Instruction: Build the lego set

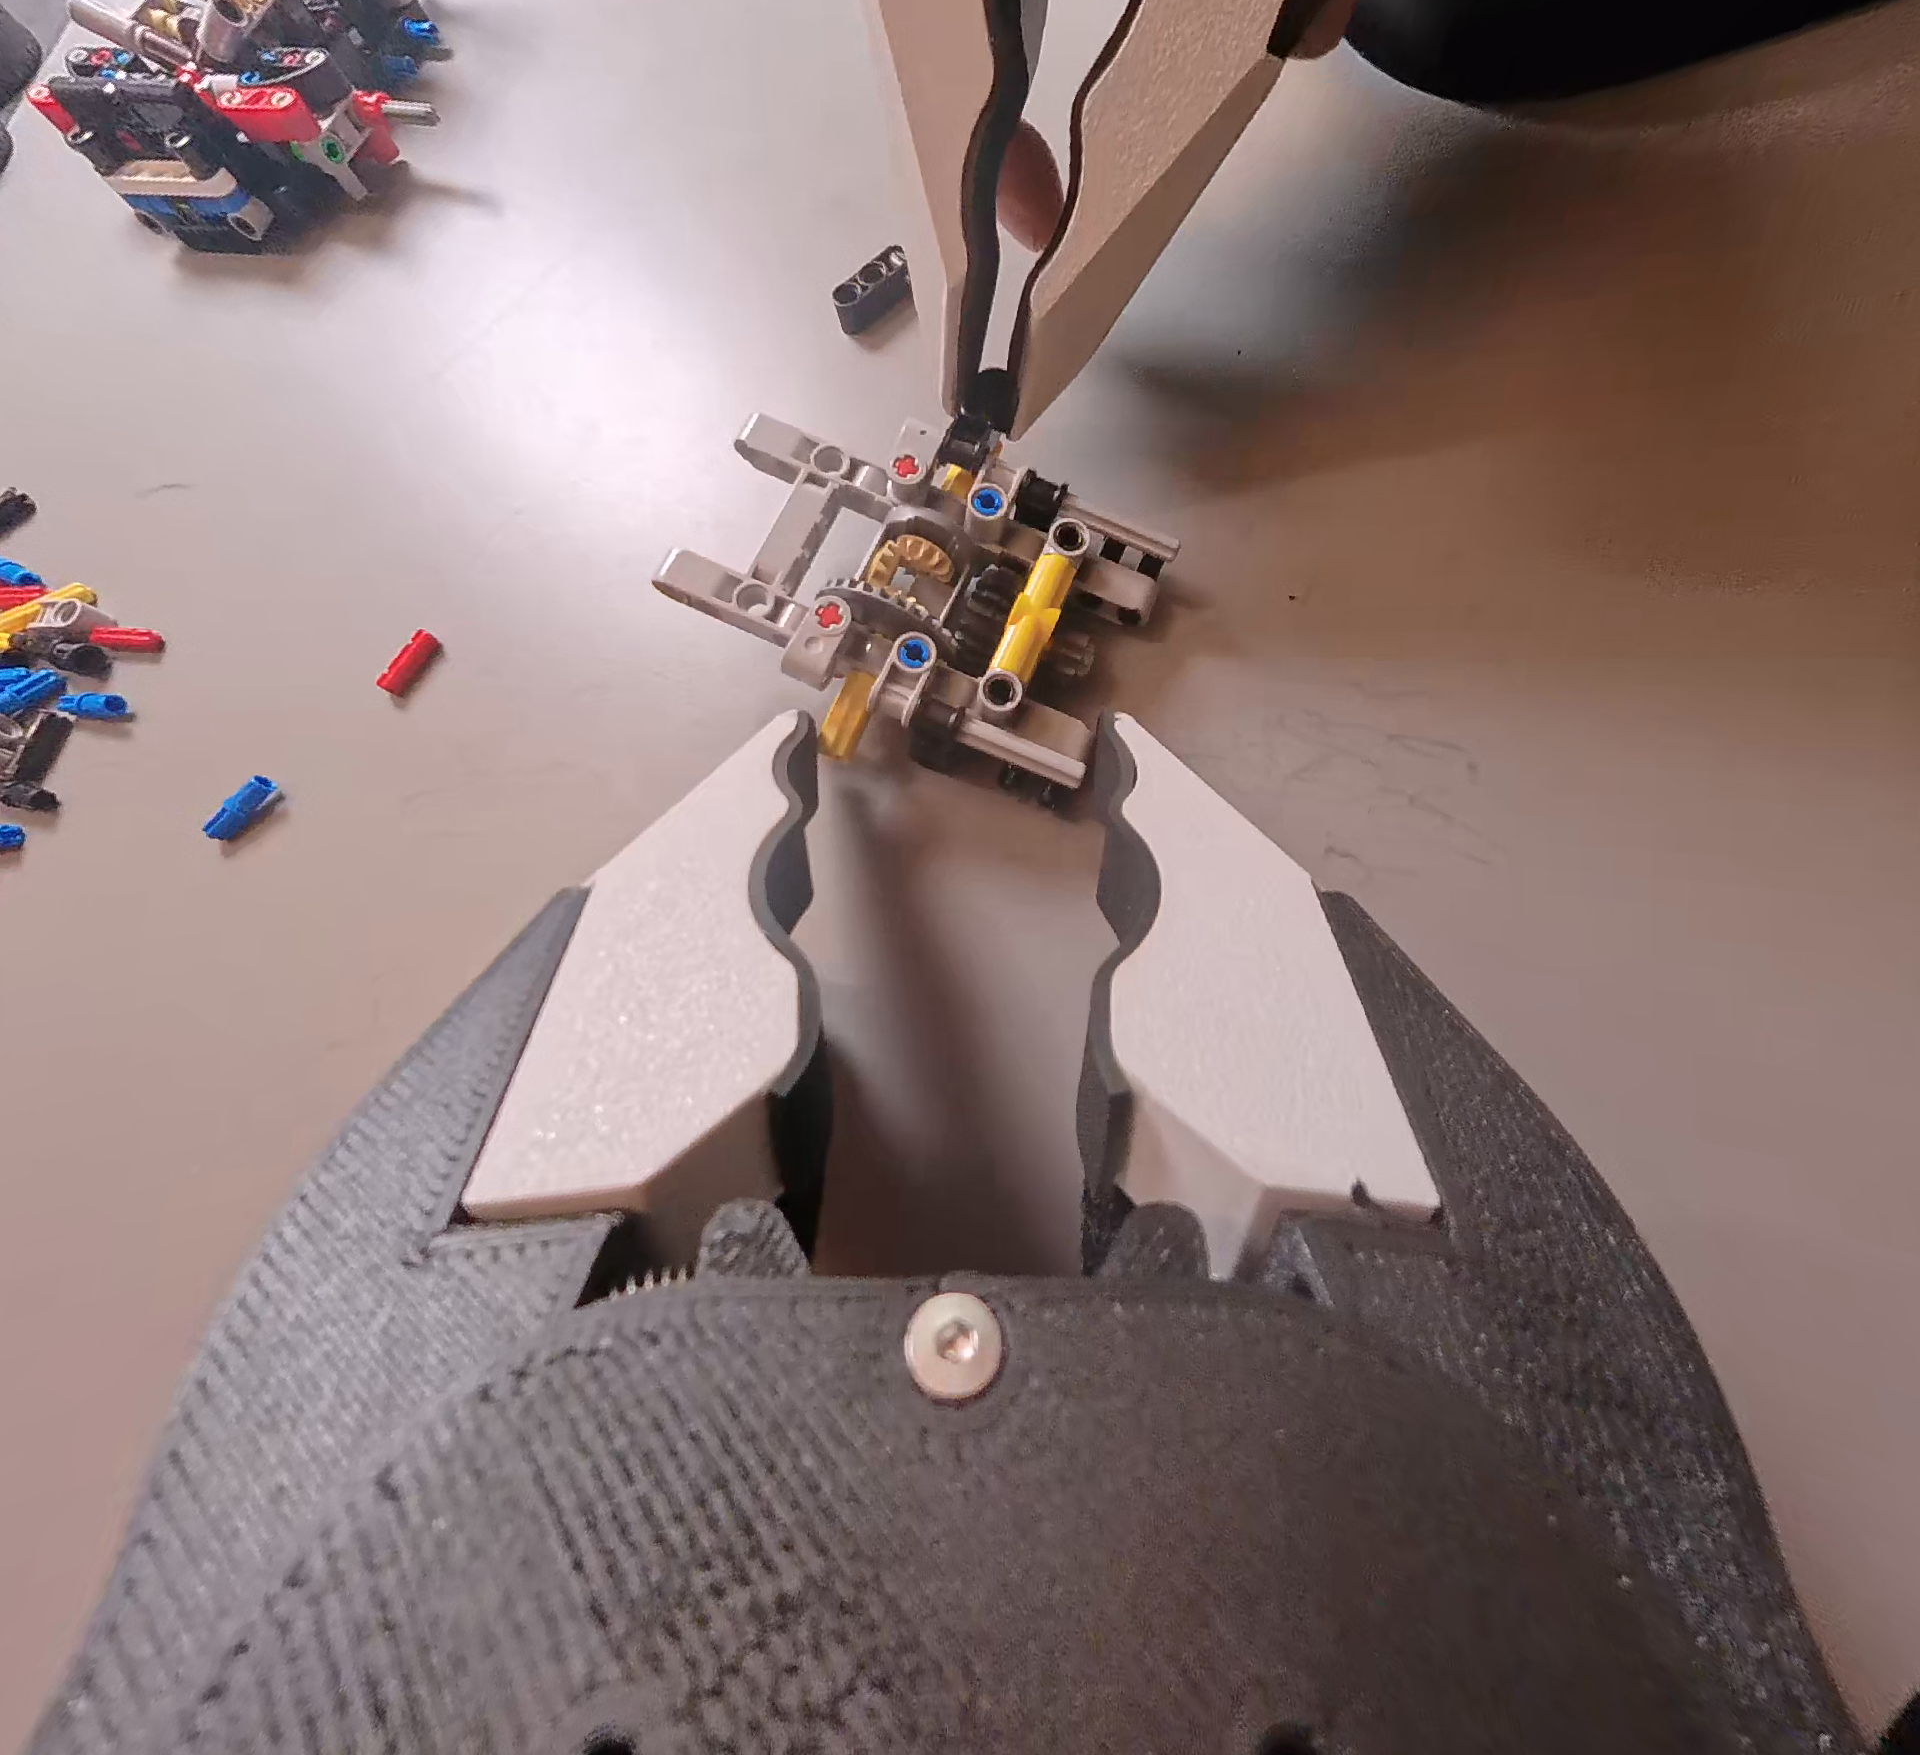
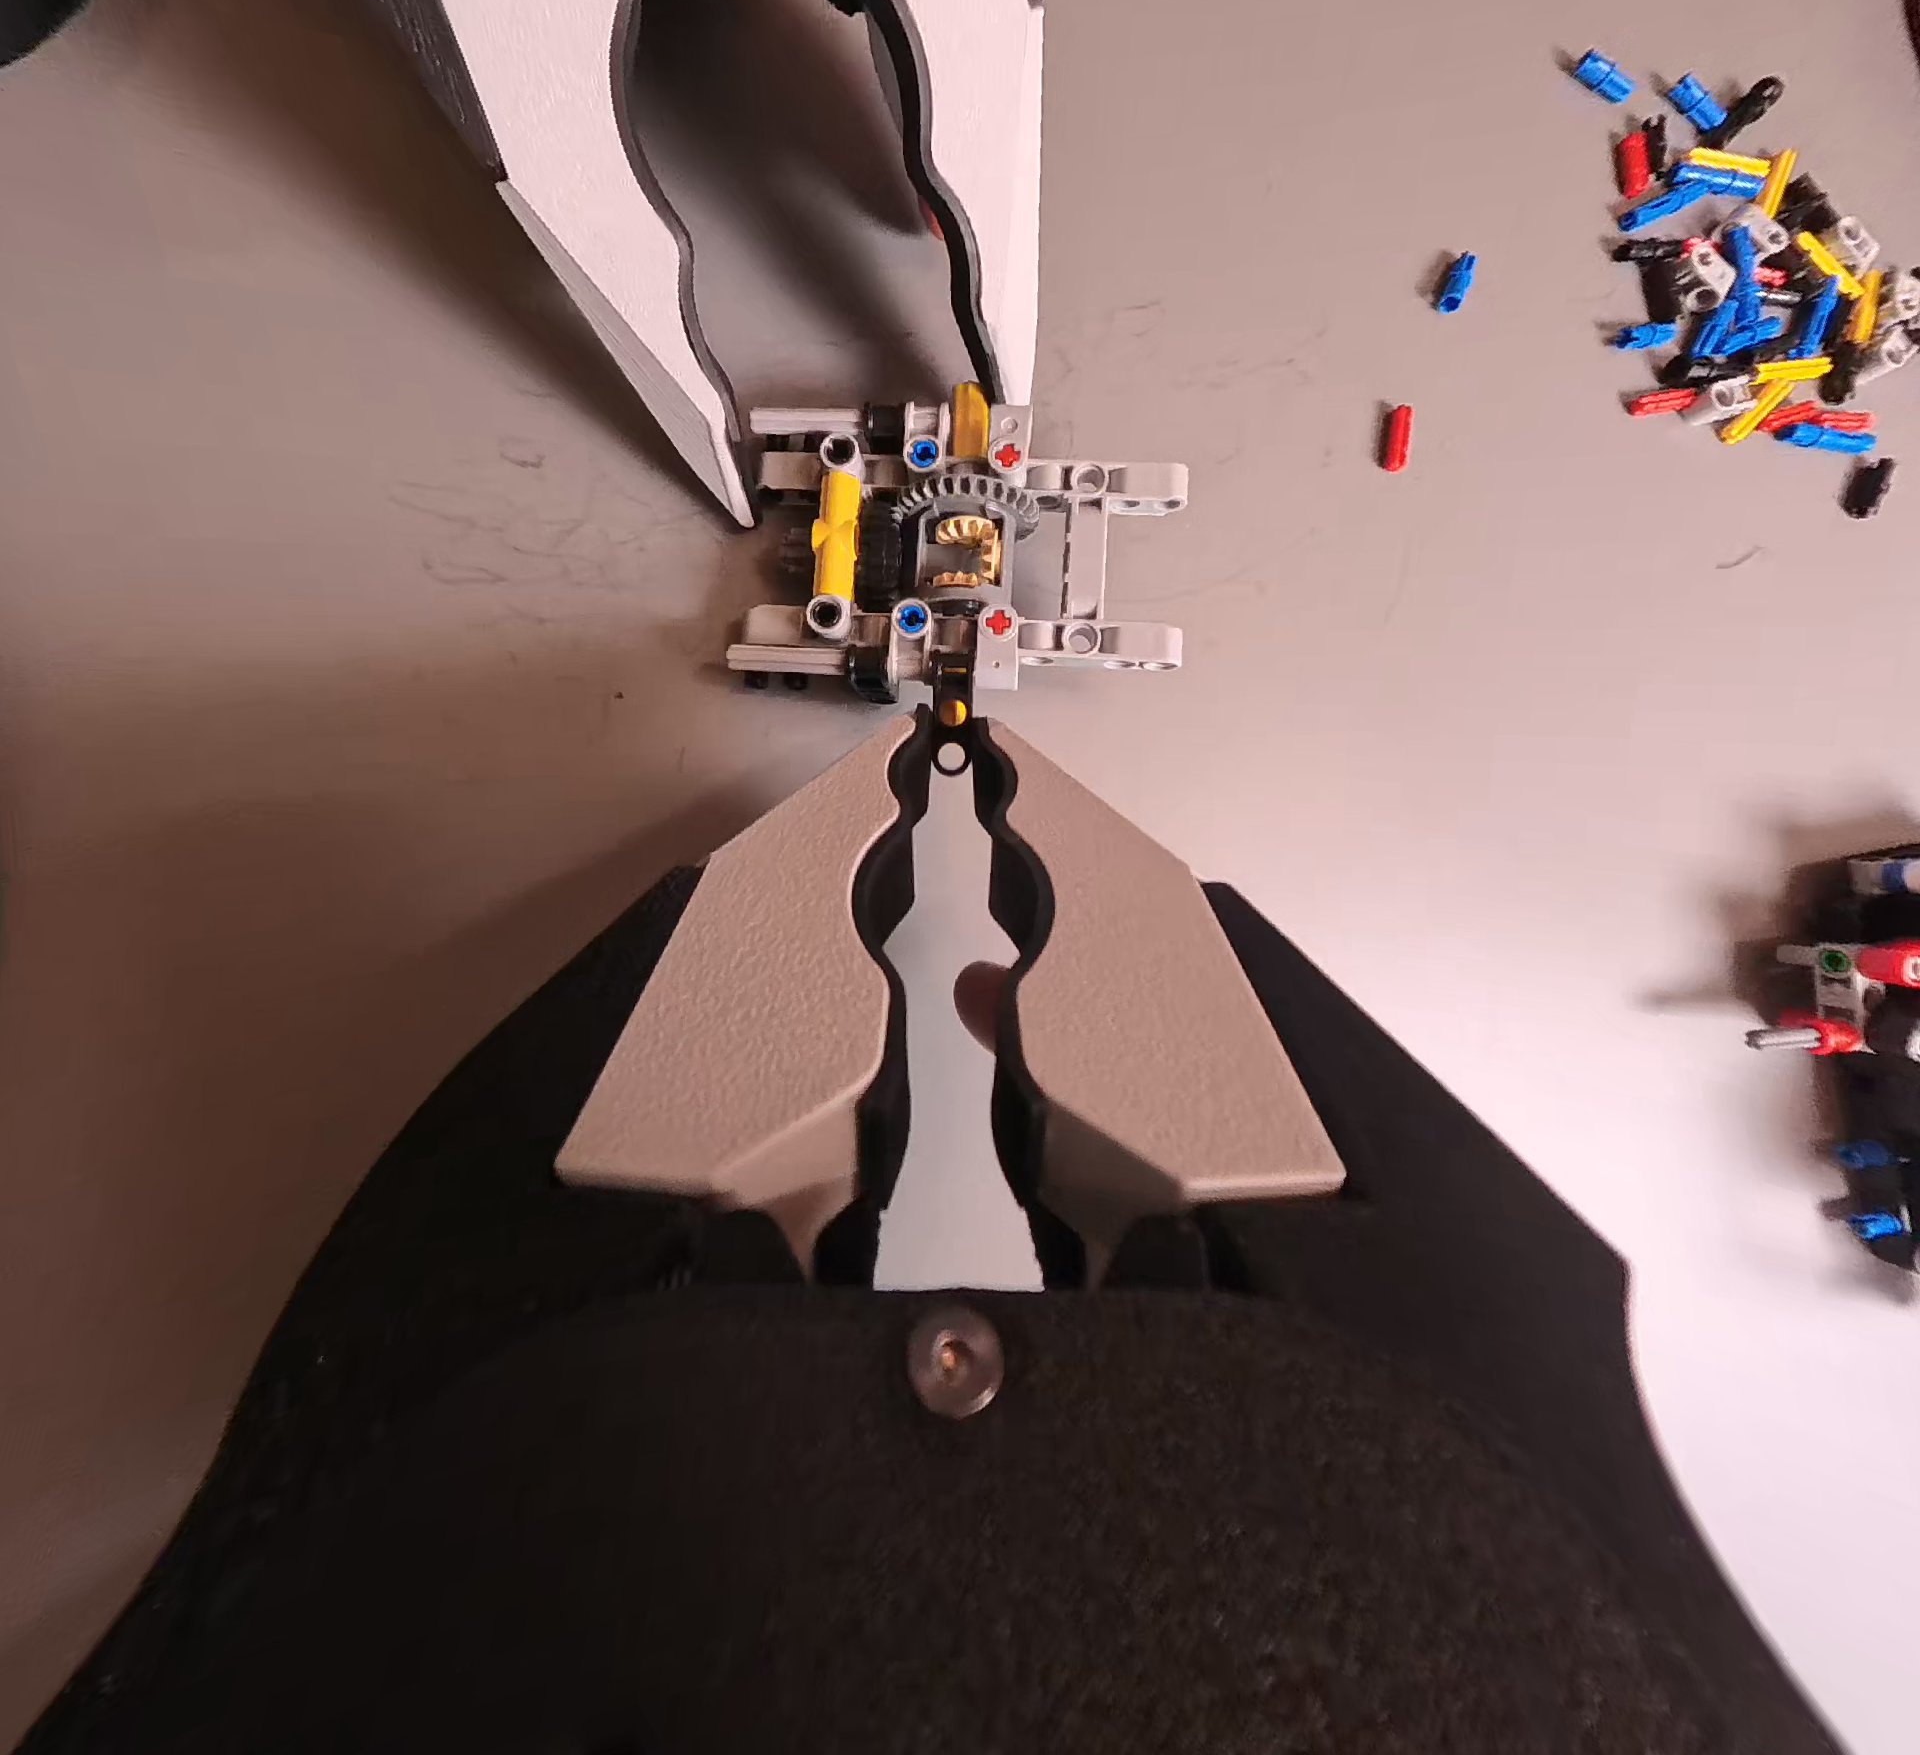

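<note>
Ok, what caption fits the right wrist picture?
Right tongs push a small black piece into the grey gear assembly.

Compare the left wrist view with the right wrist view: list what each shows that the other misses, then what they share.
Only the left wrist view shows the loose black beam beside the right tool. Only the right wrist view shows the yellow dot on the small black connector the right tool pinches. Both show the gear assembly, the open left tool, the loose pin pile, the lone red pin and the second, larger model.

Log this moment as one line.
right gripper: shut on small black connector piece | left gripper: open, bracing grey geared lego assembly | stage: inserting
</note>
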Demonstrator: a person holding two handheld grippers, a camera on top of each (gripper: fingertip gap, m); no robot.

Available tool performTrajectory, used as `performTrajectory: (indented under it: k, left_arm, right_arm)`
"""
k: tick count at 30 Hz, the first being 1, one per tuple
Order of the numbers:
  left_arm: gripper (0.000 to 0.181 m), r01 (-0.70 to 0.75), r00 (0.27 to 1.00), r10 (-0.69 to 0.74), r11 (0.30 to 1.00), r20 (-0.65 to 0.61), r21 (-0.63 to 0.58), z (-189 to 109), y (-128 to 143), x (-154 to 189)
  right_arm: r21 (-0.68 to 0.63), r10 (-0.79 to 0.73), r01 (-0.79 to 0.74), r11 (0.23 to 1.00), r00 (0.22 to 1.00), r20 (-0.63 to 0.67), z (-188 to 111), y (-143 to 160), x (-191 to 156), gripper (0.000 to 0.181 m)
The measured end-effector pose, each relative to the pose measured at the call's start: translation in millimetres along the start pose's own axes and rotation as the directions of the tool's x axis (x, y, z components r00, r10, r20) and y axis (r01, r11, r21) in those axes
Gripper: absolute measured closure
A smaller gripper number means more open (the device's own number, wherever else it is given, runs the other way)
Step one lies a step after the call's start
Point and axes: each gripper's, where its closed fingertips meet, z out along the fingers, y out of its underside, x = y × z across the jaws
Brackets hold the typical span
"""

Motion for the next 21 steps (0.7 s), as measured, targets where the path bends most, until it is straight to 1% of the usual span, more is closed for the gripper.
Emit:
performTrajectory:
  k: [8, 13, 21]
  left_arm:
    - [0.129, 0.0, 1.0, 0.0, 1.0, -0.005, 0.007, -0.5, -1.1, 1.5]
    - [0.129, -0.008, 1.0, 0.008, 1.0, -0.002, 0.002, -0.3, -0.5, 2.2]
    - [0.129, 0.001, 1.0, -0.001, 1.0, -0.009, 0.002, 0.0, -0.6, 2.6]
  right_arm:
    - [-0.14, -0.004, 0.012, 0.99, 0.998, 0.062, 2.3, 2.1, 0.6, 0.176]
    - [-0.156, -0.013, 0.027, 0.987, 0.996, 0.093, 2.8, 0.6, -0.5, 0.176]
    - [-0.12, 0.021, -0.009, 0.993, 0.995, 0.102, 2.0, 1.2, -1.4, 0.176]
